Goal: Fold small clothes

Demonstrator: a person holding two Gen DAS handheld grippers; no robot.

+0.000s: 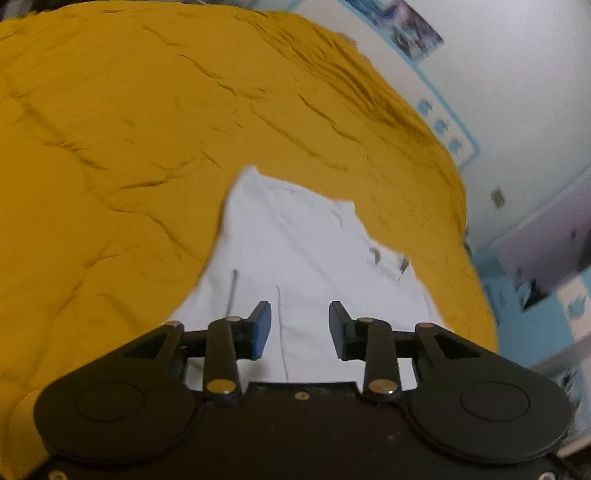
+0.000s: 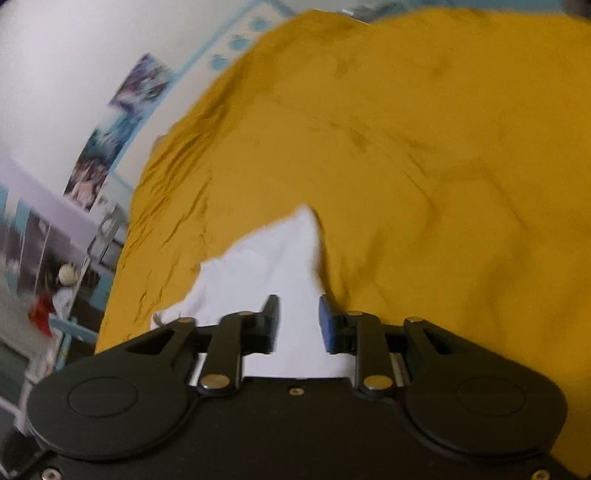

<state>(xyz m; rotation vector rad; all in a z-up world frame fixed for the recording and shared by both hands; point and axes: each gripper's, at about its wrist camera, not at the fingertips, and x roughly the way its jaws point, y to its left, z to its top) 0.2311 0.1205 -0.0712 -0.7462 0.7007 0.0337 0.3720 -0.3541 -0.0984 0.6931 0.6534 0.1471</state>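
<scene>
Mustard bed cover (image 1: 147, 129) under white garment (image 1: 295, 240), long axis running straight ahead from both; left hand-held gripper (image 1: 300, 330) and right hand-held gripper (image 2: 298, 325) each spread, empty, over near hem, equally near.

White garment (image 1: 295, 251), mustard bedspread (image 1: 129, 129)

No legible text, label or number anywhere, wall posters (image 1: 402, 27) too blurred.
</scene>
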